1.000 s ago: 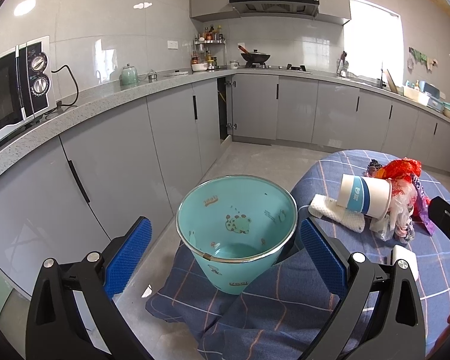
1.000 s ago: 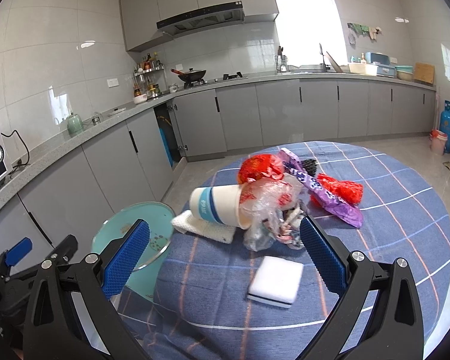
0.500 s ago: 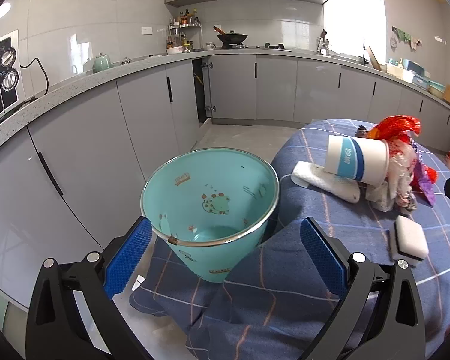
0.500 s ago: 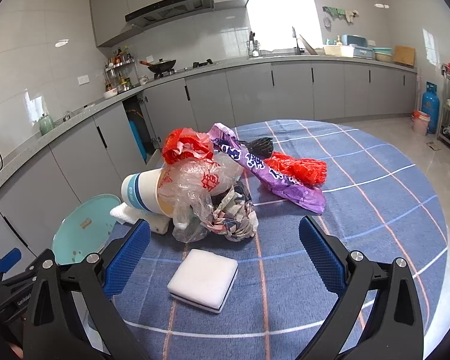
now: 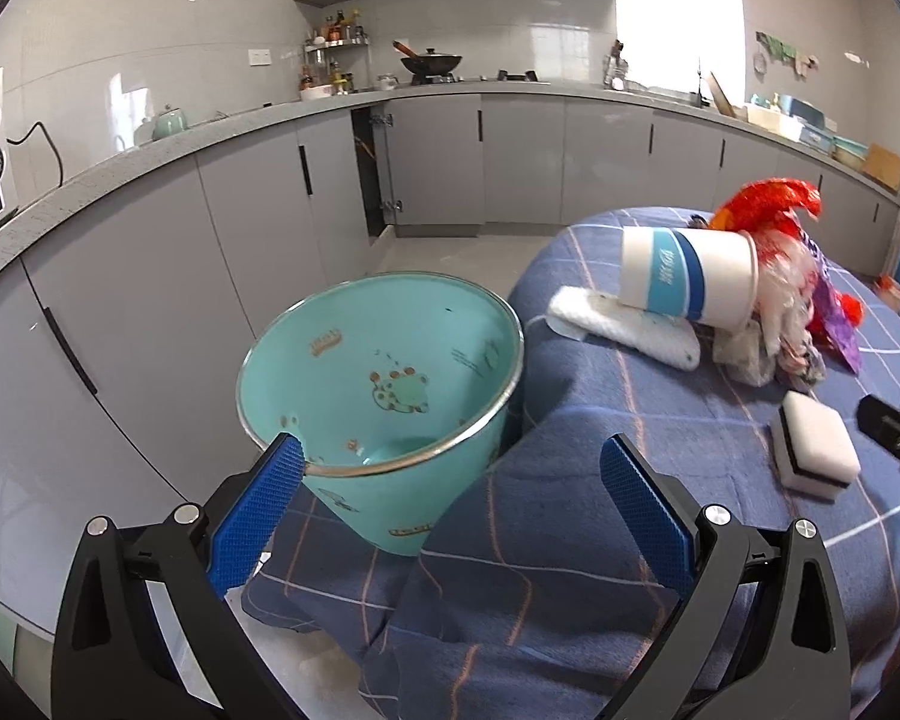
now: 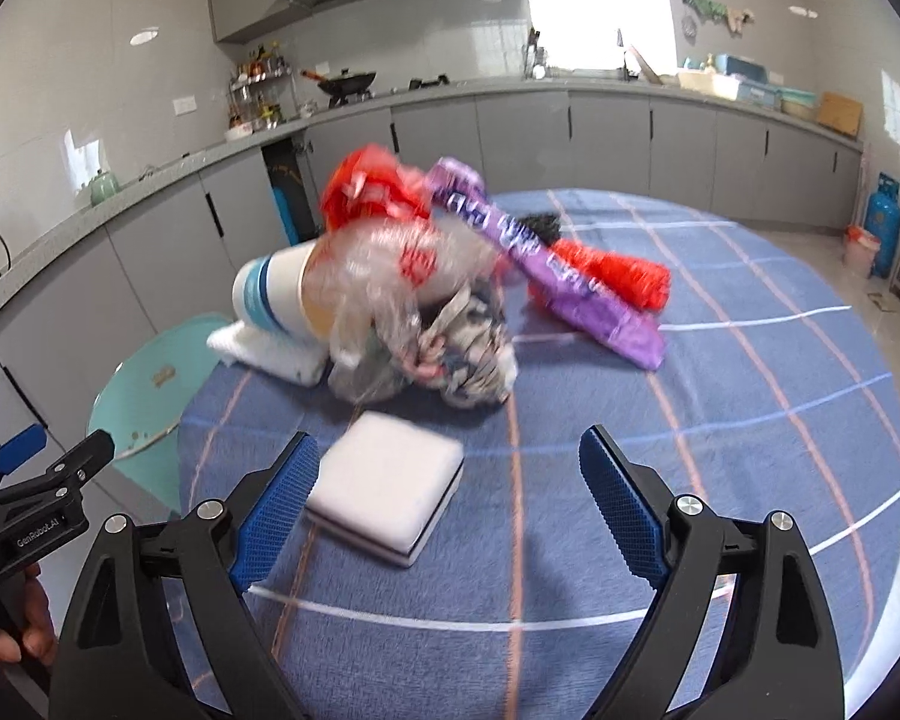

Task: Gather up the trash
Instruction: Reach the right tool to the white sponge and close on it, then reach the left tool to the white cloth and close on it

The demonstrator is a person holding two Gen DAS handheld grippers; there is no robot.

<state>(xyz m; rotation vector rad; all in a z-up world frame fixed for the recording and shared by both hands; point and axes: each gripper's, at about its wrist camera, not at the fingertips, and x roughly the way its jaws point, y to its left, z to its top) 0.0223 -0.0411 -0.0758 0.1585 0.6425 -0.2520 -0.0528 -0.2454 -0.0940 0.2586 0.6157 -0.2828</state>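
Note:
A teal bin [image 5: 384,396] stands beside the round table, open and empty; its rim also shows in the right wrist view [image 6: 144,384]. My left gripper [image 5: 450,498] is open just in front of it. On the blue checked cloth lies a trash pile: a white paper cup [image 5: 684,282] on its side, a white napkin [image 5: 624,330], clear plastic [image 6: 402,282], red bags [image 6: 366,192] and a purple wrapper [image 6: 552,264]. A white sponge [image 6: 390,486] lies near my right gripper [image 6: 450,492], which is open and empty above it.
Grey kitchen cabinets [image 5: 150,276] and a worktop curve around behind the bin, close to its left side. The table [image 6: 750,420] spreads to the right under its cloth. A blue gas cylinder [image 6: 882,222] stands on the floor at far right.
Both grippers have moved forward and closer: the bin and trash pile loom larger. My right gripper has come down toward the sponge. Nothing was taken hold of.

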